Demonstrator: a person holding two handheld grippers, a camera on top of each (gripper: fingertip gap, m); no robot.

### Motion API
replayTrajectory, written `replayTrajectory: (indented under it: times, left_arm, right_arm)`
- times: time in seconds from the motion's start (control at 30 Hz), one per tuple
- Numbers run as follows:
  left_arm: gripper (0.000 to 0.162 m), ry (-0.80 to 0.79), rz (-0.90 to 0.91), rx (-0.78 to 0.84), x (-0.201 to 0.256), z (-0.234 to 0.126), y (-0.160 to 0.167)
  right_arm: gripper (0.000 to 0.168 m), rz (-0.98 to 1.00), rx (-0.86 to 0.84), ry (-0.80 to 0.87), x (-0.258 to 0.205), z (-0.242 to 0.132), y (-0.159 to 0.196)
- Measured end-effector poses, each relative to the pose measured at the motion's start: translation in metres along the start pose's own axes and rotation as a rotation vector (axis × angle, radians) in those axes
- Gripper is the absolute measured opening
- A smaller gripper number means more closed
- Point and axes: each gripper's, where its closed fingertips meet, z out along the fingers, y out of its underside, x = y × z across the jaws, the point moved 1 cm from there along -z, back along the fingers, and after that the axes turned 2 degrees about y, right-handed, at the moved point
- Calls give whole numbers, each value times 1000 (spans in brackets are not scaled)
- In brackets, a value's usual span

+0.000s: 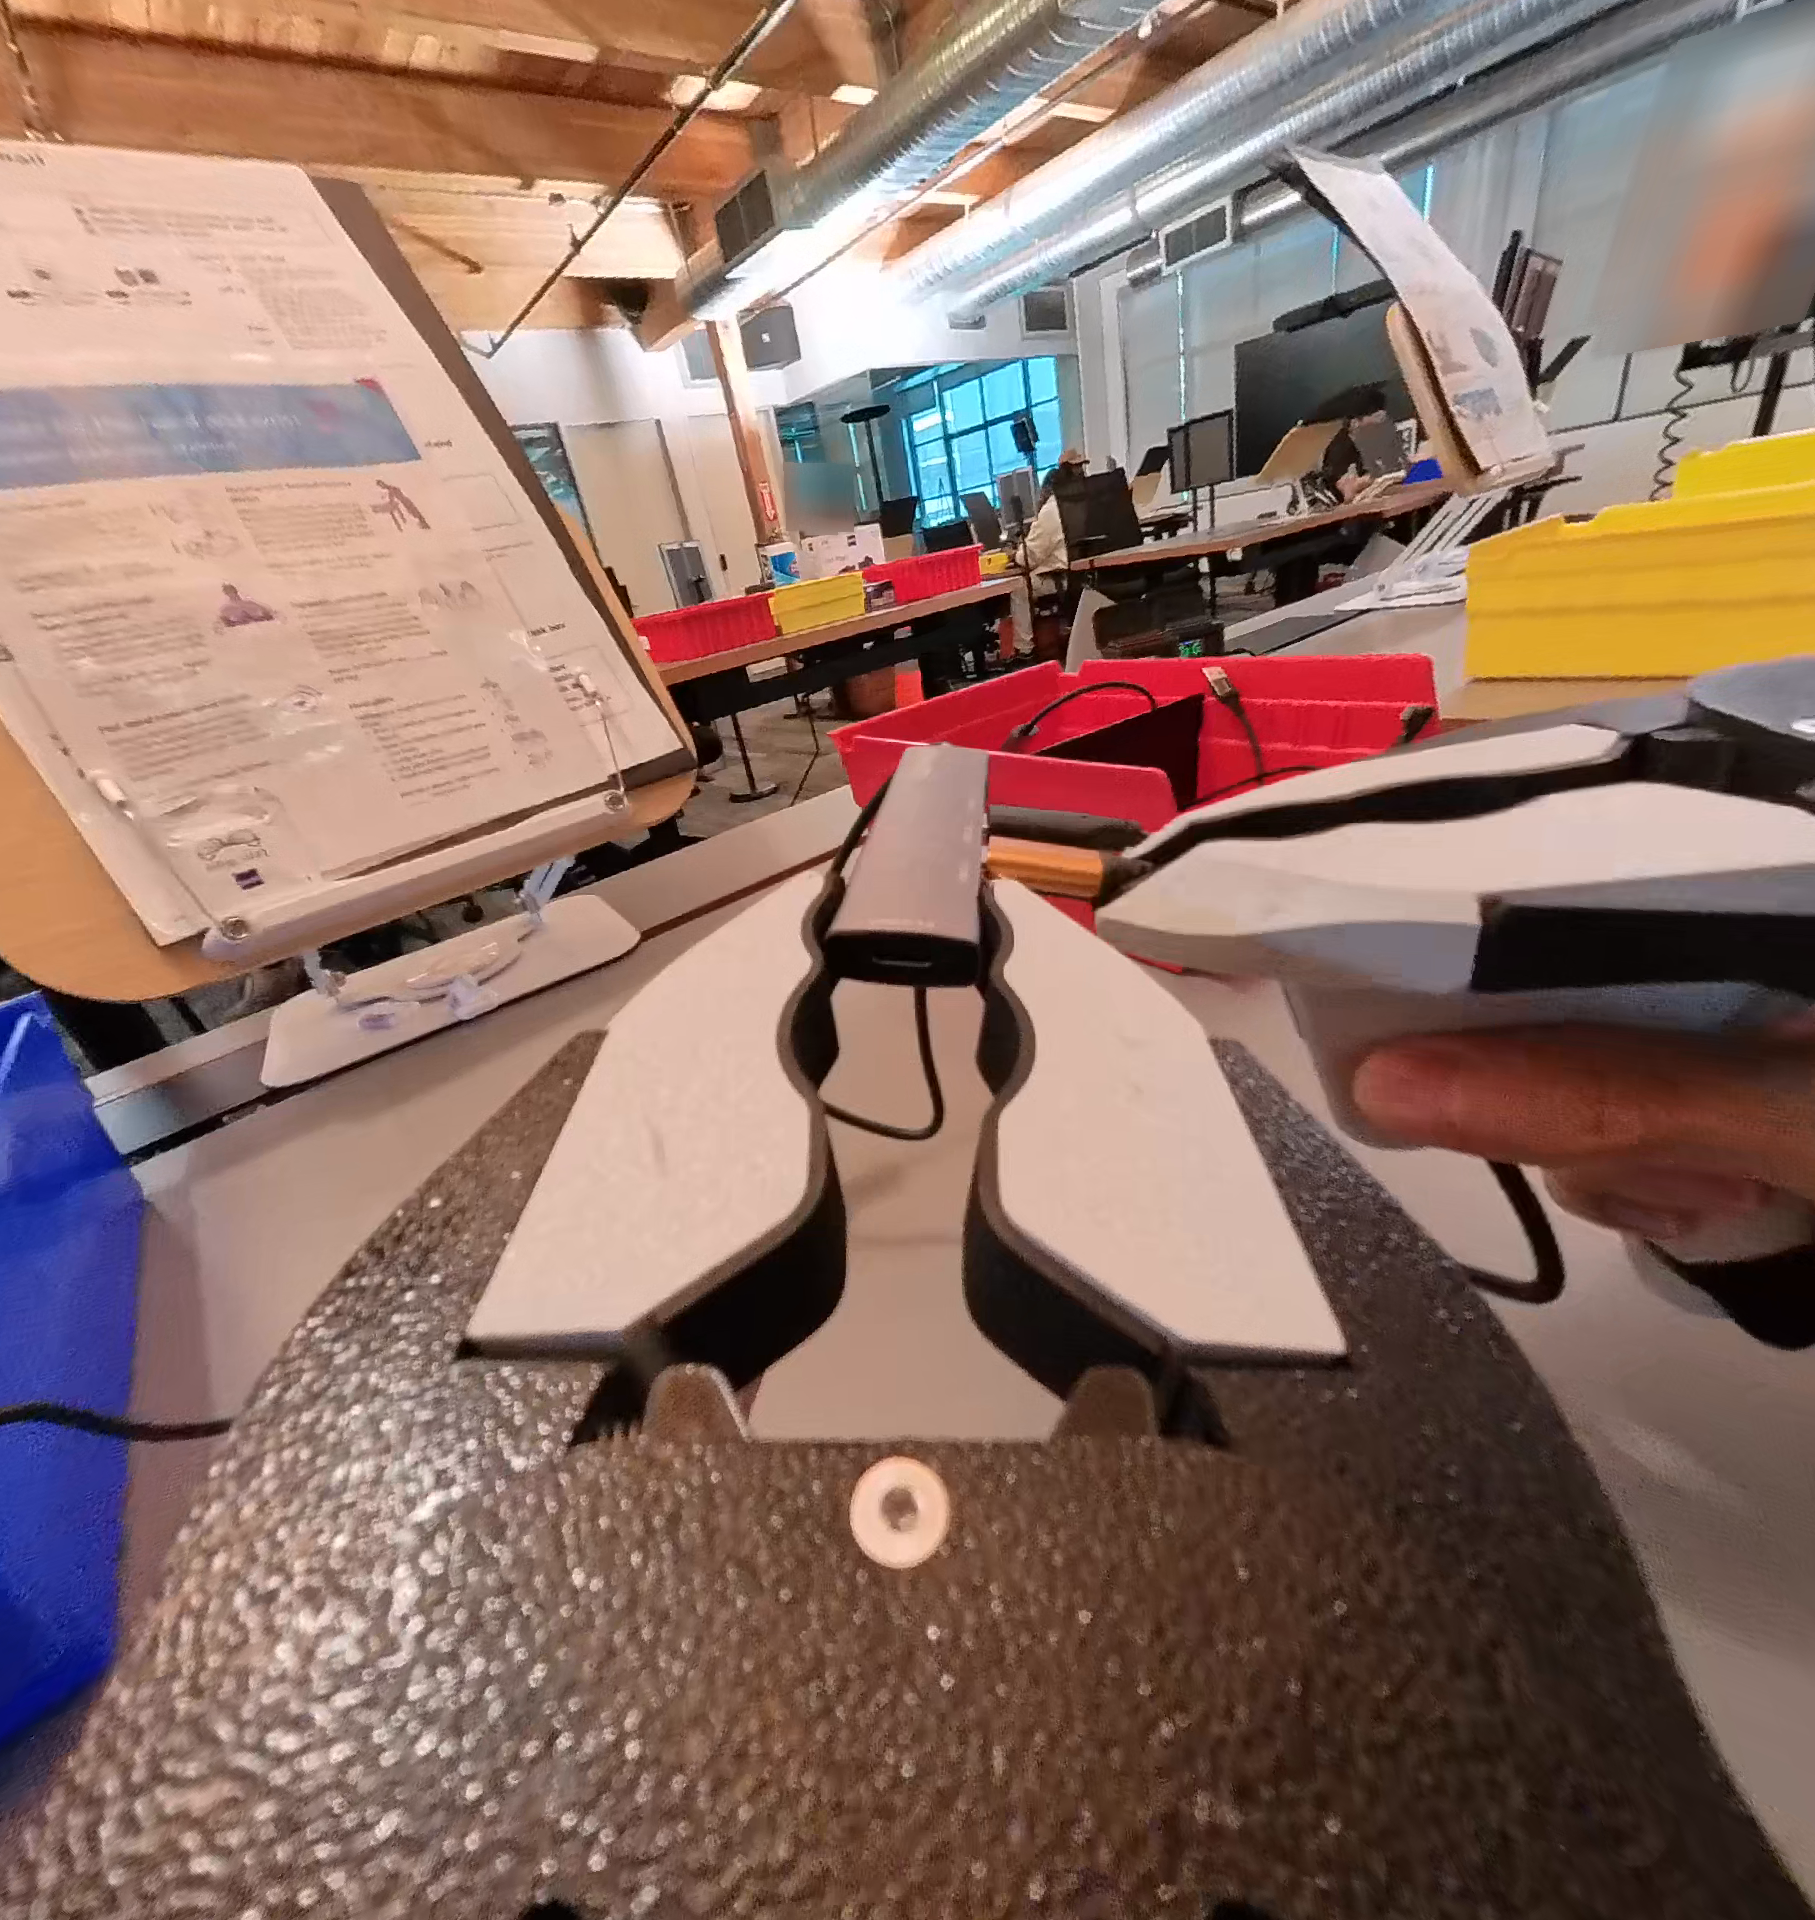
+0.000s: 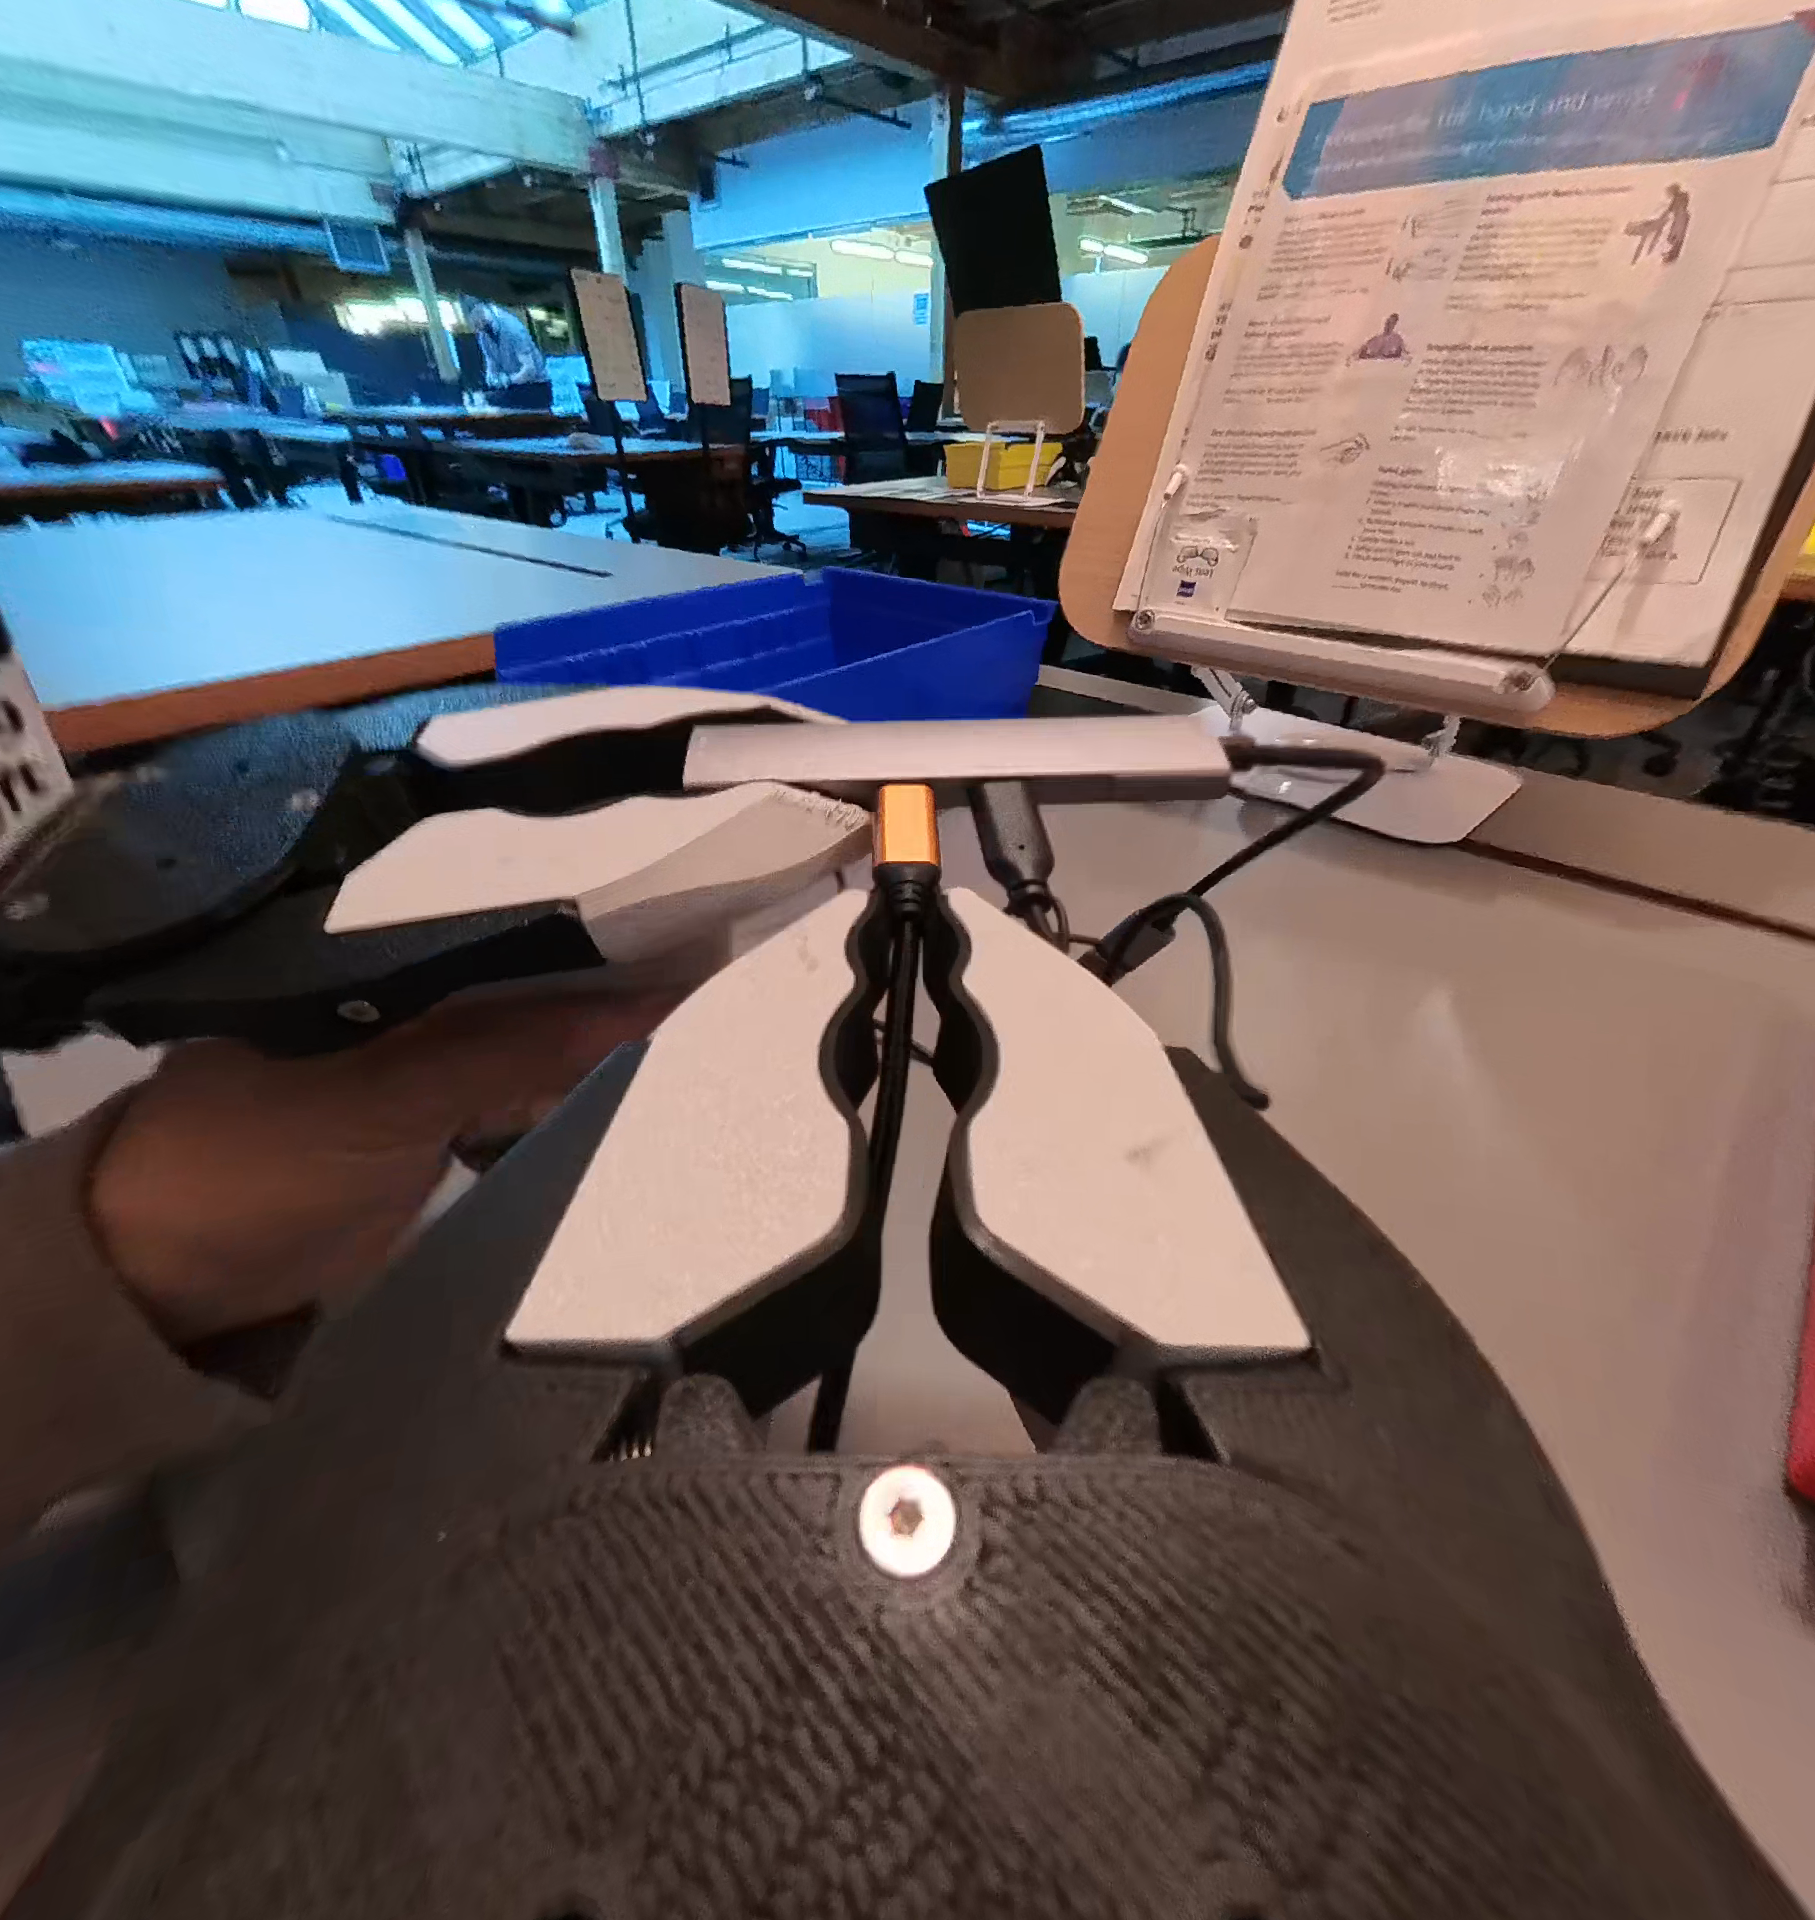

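A slim grey hub (image 1: 908, 883) is held by its near end between the closed-in fingertips of the left gripper (image 1: 905, 961), lifted above the grey table (image 2: 1505, 1039). From the side, an orange-collared plug (image 2: 905, 826) is met with the hub's long edge; its black cable (image 2: 898, 1039) is pinched just behind the collar by the nearly closed right gripper (image 2: 903, 920).

A second, dark plug (image 2: 1007, 836) is already seated just beside it. If the orange plug is pushed at a slant, the hub could be twisted out of the left grip, or the cable could be slid through the jaws.

Farther off, a blue bin (image 2: 778, 639) lies toward the table's far edge, a red bin (image 1: 1142, 748) beyond.

On the document stand (image 2: 1454, 343), printed sheets are seen; their writing is left unquoted, as is the tag on the left gripper.
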Motion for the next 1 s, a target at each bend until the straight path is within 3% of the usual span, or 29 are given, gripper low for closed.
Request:
replayTrajectory:
  times: [0.07, 0.2, 0.3, 0.67, 0.87, 1.0]
  left_arm:
    - [24, 5, 1, 3, 1, -1, -2]
    - [24, -3, 163, 23, 5, -1, -6]
    - [24, 18, 67, 69, 4, -3, -15]
    - [24, 16, 21, 82, 3, -3, -13]
    - [24, 31, 7, 67, 4, -1, -6]
    - [24, -10, 55, 38, 0, -2, -5]
  right_arm:
    - [8, -35, 14, -9, -1, -2, -2]
    - [7, 120, 41, -45, 0, -7, -3]
    - [8, 235, 137, -91, -4, -6, -16]
    - [13, 80, 202, 62, -3, 3, -19]
    - [12, 106, 188, 29, -2, 4, -16]
    - [12, 9, 129, 28, -4, 5, -18]
